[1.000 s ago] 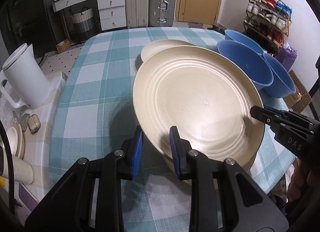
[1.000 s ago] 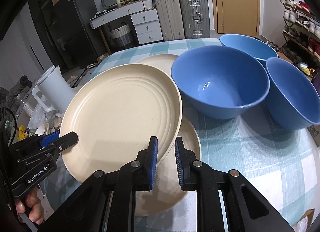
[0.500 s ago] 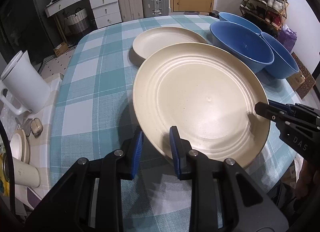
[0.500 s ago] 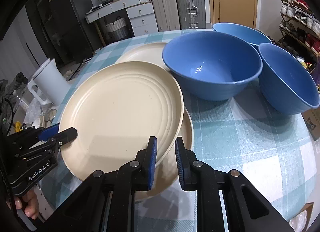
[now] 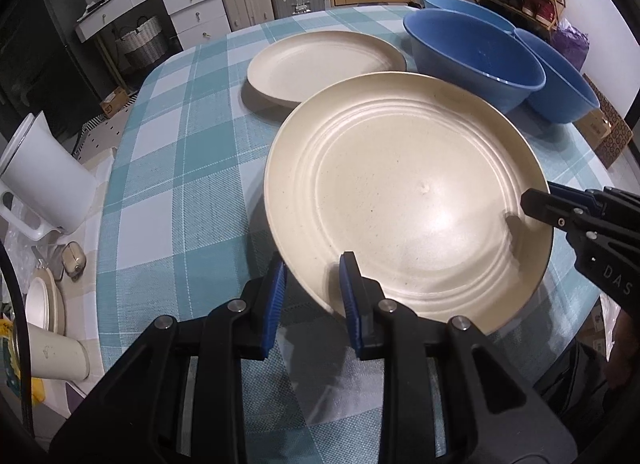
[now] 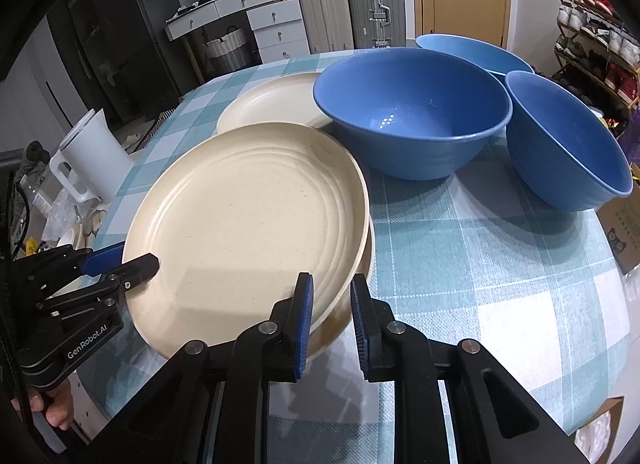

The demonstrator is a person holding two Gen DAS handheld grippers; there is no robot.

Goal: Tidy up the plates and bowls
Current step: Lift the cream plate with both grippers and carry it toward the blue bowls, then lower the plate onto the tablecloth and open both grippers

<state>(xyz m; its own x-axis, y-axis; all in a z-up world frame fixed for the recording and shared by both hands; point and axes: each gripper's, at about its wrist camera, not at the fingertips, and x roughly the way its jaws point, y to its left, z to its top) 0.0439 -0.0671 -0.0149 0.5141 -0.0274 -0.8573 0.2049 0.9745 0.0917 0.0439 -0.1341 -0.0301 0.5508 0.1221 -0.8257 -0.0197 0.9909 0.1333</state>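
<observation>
Plate [image 5: 404, 192] face-up, near level | left gripper [image 5: 312, 288], right gripper [image 6: 330, 306] clamp opposite rims

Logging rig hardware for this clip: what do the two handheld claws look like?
Both are matte black plastic with silver pivot screws and ribbed blue pads on the fingers. The left claw body reads "GenRobot.AI" in the right wrist view; the right claw body shows white "DAS" lettering in the left wrist view.
</observation>
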